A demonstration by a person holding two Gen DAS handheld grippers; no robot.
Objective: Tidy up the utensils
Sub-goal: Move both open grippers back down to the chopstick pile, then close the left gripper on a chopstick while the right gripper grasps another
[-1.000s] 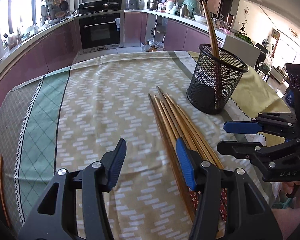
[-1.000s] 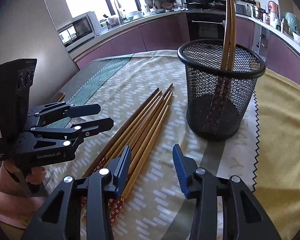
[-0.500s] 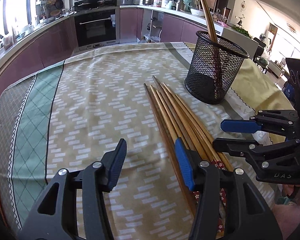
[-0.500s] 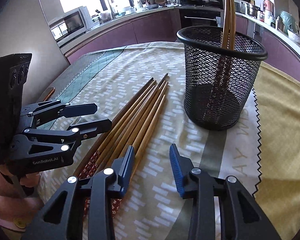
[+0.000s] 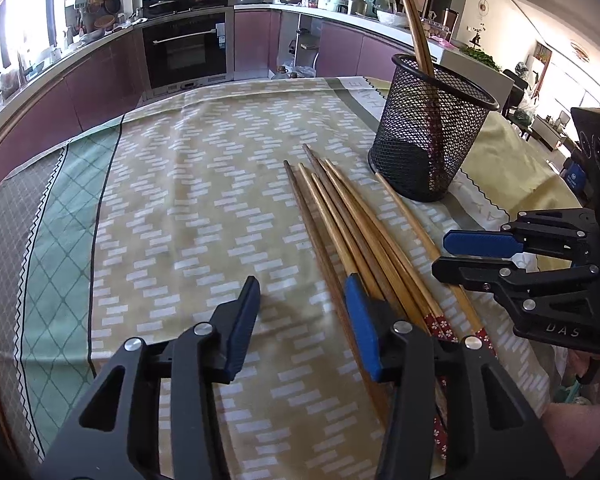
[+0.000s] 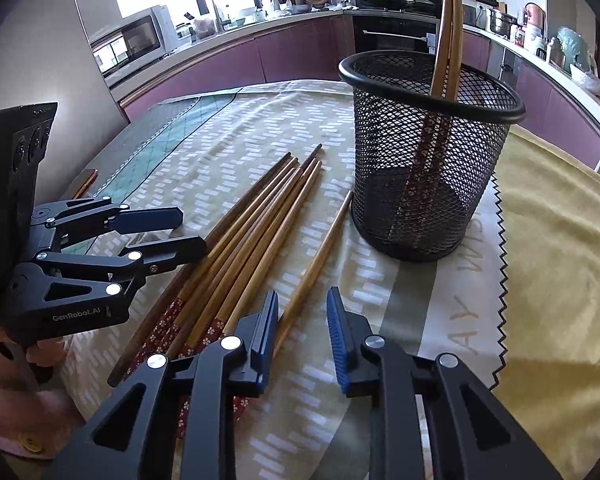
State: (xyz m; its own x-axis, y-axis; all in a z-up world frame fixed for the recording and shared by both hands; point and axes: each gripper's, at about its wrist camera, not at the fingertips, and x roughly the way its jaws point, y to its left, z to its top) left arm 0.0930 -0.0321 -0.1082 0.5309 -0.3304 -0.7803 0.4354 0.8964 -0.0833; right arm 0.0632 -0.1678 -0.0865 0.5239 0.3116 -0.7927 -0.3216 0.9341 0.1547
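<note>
Several wooden chopsticks (image 5: 352, 236) with red flowered ends lie in a bundle on the tablecloth; they also show in the right wrist view (image 6: 256, 224). One chopstick (image 6: 320, 256) lies apart, nearer the black mesh holder (image 6: 428, 152), which holds two upright chopsticks (image 6: 446, 32). The holder also shows in the left wrist view (image 5: 428, 132). My left gripper (image 5: 300, 312) is open and empty, its right finger over the bundle. My right gripper (image 6: 302, 328) is open and empty, low over the lone chopstick's thick end.
A patterned tablecloth (image 5: 188, 184) covers the table, with a yellow cloth (image 6: 560, 240) at the right. Kitchen counters and an oven (image 5: 188, 48) stand behind. Each gripper shows in the other's view, close on either side of the bundle.
Both grippers have moved forward and lower toward the chopsticks. One chopstick now lies apart from the bundle, toward the holder. Both grippers stay open.
</note>
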